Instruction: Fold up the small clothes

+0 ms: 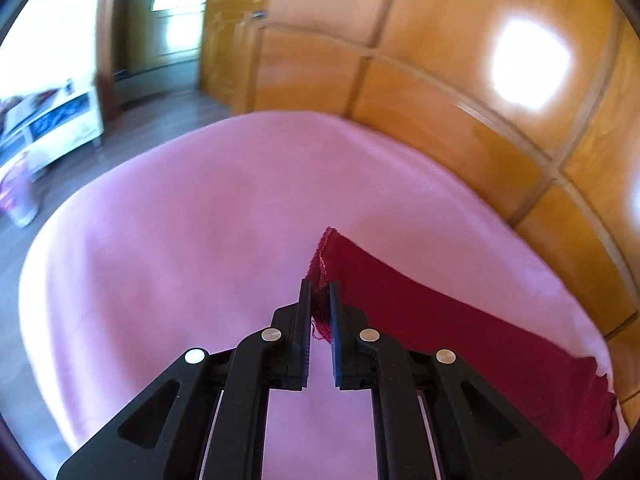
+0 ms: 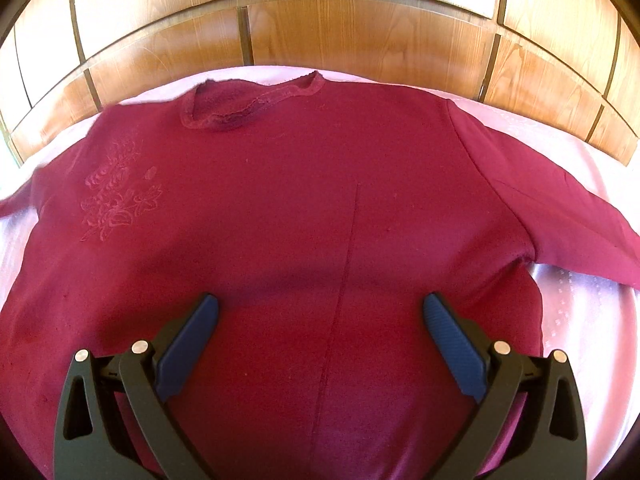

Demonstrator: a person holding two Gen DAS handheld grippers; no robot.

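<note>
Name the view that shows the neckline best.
Right wrist: the neckline lies in full view at the far edge of the shirt. Left wrist shows only a sleeve end pinched in the left gripper, no neckline.

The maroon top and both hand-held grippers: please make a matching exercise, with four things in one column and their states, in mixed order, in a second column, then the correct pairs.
Things:
1. left hand-held gripper
2. right hand-held gripper
3. maroon top
4. pink sheet

States:
A. lies spread flat, neckline toward the wooden panels
B. wide open above the cloth, holding nothing
C. covers the surface under the garment
D. shut on a frayed cloth edge

Pairs: 1-D, 2-B, 3-A, 4-C
</note>
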